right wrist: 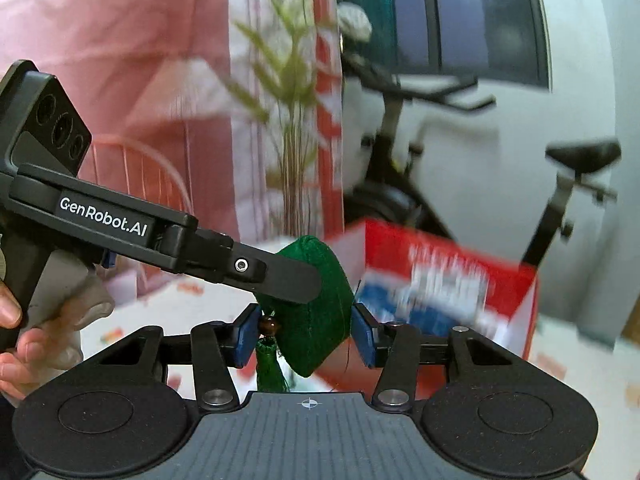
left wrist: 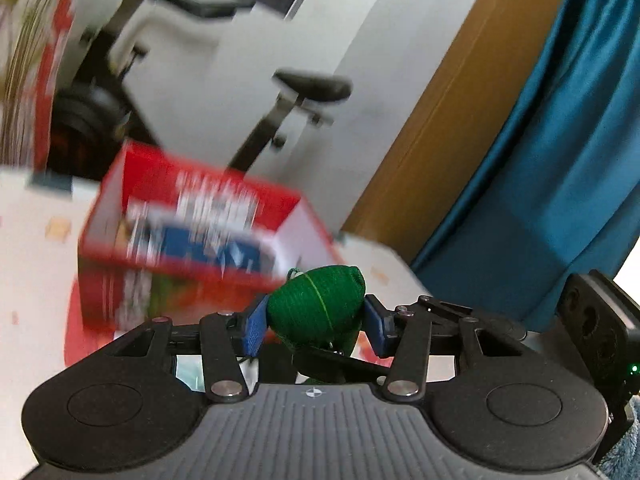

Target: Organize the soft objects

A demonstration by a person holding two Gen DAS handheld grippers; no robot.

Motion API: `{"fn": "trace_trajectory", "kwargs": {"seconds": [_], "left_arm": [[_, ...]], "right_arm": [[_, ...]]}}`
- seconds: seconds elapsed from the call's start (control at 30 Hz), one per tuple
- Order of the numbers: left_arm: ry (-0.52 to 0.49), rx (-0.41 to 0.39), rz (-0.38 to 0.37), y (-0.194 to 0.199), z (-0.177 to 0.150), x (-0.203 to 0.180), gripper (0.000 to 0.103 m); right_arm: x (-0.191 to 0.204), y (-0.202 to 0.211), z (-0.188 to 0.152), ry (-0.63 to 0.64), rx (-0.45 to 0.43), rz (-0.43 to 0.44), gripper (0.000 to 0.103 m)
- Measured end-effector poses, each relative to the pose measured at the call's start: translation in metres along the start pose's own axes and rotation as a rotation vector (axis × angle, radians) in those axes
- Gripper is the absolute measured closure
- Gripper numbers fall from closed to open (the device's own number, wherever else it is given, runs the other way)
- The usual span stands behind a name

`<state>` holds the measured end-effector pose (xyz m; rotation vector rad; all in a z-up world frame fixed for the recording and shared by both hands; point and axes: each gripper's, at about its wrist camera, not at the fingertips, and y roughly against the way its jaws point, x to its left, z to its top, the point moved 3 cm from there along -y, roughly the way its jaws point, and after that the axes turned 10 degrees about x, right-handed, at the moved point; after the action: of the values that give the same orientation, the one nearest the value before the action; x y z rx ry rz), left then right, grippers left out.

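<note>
Your left gripper [left wrist: 316,322] clamped on green soft object [left wrist: 316,308], blue pads pressing both its sides. Your right gripper [right wrist: 304,334] grips same object [right wrist: 316,304] from other end; its tassel [right wrist: 270,364] hangs by left pad. Red box [left wrist: 192,224] just ahead of both grippers, open top, blurred.

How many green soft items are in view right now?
1. The green pouch is gripped by both the left gripper and the right gripper, in front of the red box. More may lie hidden inside it.
</note>
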<state>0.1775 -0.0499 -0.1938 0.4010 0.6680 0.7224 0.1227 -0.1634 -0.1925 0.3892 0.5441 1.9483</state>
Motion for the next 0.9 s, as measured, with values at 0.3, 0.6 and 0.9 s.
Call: {"fn": "trace_trajectory", "kwargs": {"seconds": [0.3,0.6,0.9], "left_arm": [[-0.067,-0.12,0.037,0.02,0.074,-0.016,0.051],[-0.102,-0.139,0.069,0.007,0.119,0.005,0.051],[-0.083,-0.029,0.023,-0.05,0.129,0.025,0.051]], "right_arm": [[-0.02,-0.002,0.087,0.112,-0.098,-0.031,0.058],[-0.046,-0.043,0.127,0.149,-0.12,-0.052,0.058],[-0.1,-0.076,0.104,0.09,-0.035,-0.085,0.058]]}}
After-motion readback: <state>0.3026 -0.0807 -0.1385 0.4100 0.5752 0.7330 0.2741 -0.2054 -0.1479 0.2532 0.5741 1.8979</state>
